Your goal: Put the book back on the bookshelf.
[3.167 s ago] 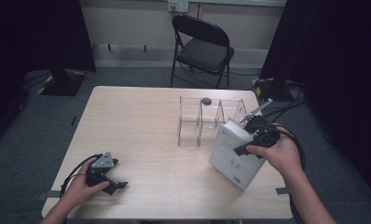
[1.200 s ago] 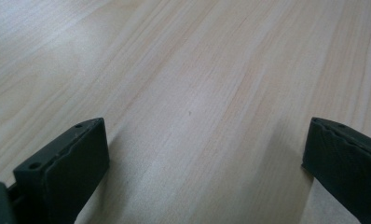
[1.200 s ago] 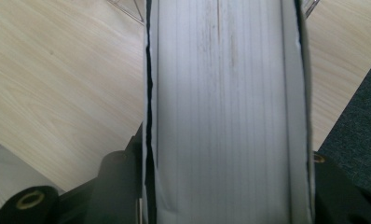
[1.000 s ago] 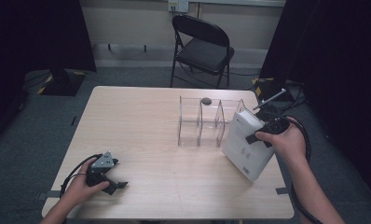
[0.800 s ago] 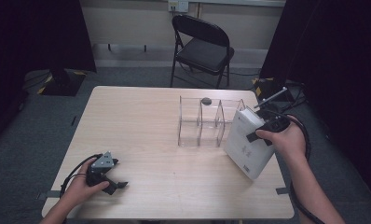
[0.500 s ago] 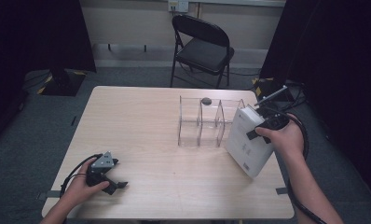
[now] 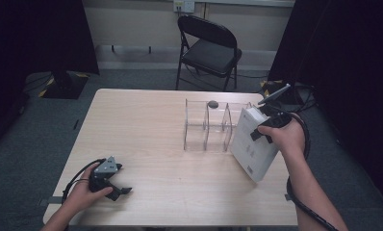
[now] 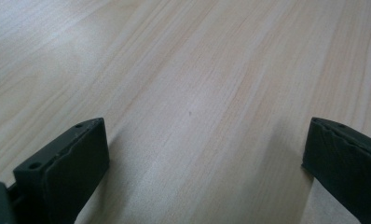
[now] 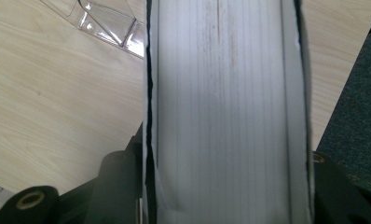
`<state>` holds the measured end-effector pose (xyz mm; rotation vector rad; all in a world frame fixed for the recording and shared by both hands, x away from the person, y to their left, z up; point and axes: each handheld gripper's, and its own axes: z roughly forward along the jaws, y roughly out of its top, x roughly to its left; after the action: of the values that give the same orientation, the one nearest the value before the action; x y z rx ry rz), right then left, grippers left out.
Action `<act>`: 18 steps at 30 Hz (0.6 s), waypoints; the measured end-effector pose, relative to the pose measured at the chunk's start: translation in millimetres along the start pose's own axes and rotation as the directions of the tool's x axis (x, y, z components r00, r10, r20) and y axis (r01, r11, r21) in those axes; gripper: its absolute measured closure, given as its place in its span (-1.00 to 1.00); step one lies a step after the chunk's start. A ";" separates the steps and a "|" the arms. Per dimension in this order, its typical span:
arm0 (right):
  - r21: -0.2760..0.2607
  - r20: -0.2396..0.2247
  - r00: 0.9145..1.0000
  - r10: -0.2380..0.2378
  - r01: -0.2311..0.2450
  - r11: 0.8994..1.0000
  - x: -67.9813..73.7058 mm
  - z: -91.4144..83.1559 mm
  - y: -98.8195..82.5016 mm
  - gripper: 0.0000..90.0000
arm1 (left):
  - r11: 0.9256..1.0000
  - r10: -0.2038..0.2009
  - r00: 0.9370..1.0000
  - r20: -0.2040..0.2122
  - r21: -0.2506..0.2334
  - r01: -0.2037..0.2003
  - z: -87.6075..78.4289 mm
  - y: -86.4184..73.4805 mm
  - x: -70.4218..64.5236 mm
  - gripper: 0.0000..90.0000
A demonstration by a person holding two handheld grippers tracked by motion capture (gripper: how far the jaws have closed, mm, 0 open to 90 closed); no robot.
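White and thick, the book (image 7: 253, 144) is pinched across its covers by your right gripper (image 7: 272, 122), page edges (image 9: 225, 107) facing the camera between the jaws. You hold it tilted above the right side of the wooden table (image 7: 156, 130), just beside the clear plastic organizer (image 7: 206, 126). Your left gripper (image 7: 113, 185) rests at the table's near left corner, jaws spread wide over bare wood (image 8: 197, 102).

Black folding chair (image 7: 210, 48) behind the wooden table (image 7: 146, 125), grey carpet (image 7: 59, 125), dark curtains (image 7: 40, 33).
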<state>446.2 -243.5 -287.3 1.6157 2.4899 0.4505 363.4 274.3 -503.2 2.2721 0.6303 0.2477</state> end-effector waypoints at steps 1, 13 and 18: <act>0.004 0.002 1.000 0.011 -0.011 1.000 0.1 -0.1 1.3 0.17 | 1.000 0.000 1.000 -0.002 0.001 0.000 0.0 0.0 -0.1 -1.00; -0.002 0.010 0.999 0.041 -0.041 0.999 -3.7 -1.2 10.5 0.17 | 1.000 0.000 1.000 -0.002 0.000 0.000 0.0 0.1 -0.1 -1.00; -0.003 0.011 0.999 0.047 -0.047 0.999 -3.0 -0.6 12.9 0.16 | 1.000 0.000 1.000 -0.002 0.001 0.000 0.0 0.0 -0.1 -1.00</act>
<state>458.5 -241.4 -282.7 1.6738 2.4476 0.4495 363.3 274.2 -503.1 2.2727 0.6311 0.2499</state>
